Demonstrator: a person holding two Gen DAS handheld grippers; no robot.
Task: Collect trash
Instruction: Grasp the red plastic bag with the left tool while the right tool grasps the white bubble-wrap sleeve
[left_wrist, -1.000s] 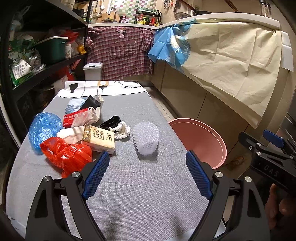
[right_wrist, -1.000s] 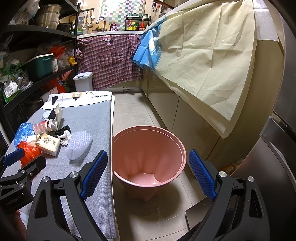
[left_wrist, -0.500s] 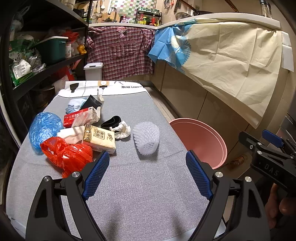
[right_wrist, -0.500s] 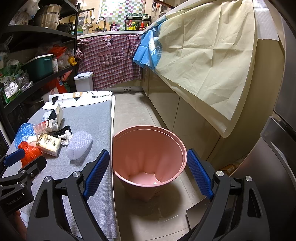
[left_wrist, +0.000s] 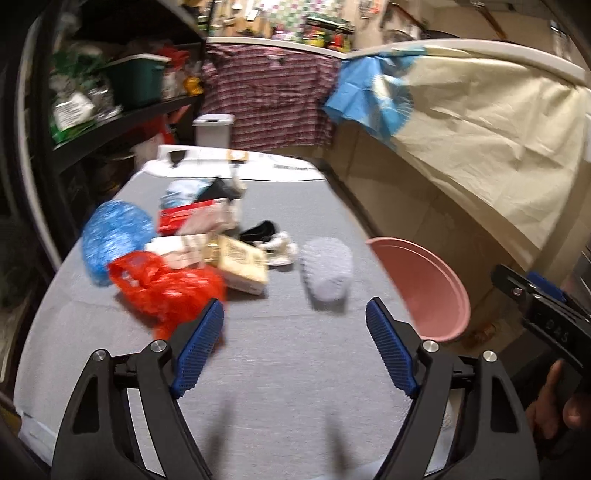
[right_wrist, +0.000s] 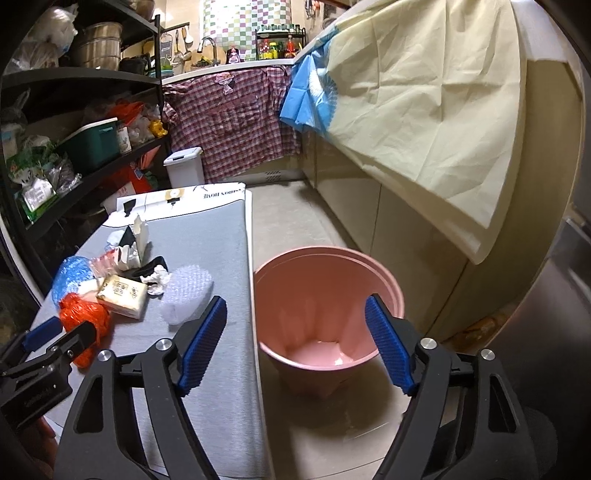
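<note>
Trash lies on a grey table (left_wrist: 288, 369): a red plastic bag (left_wrist: 162, 284), a blue plastic bag (left_wrist: 114, 236), a beige carton (left_wrist: 242, 264), a crumpled tissue (left_wrist: 282, 251) and a white bubble-wrap piece (left_wrist: 327, 271). My left gripper (left_wrist: 295, 343) hovers over the table's near part, jaws closing with nothing between them. A pink bin (right_wrist: 325, 295) stands on the floor right of the table. My right gripper (right_wrist: 295, 339) hangs above the bin's near rim, jaws closing on nothing. The bin (left_wrist: 424, 284) looks empty inside.
Black shelves (right_wrist: 74, 122) with boxes and bags line the left side. A small white lidded bin (right_wrist: 184, 166) stands past the table's far end. Cloth-draped cabinets (right_wrist: 424, 122) run along the right. A metal appliance front (right_wrist: 569, 295) is at the far right.
The left gripper has shifted sideways over the table, so the trash pile sits more to the right in its blurred view. Both grippers' jaws have narrowed a little. The right gripper has stayed over the bin.
</note>
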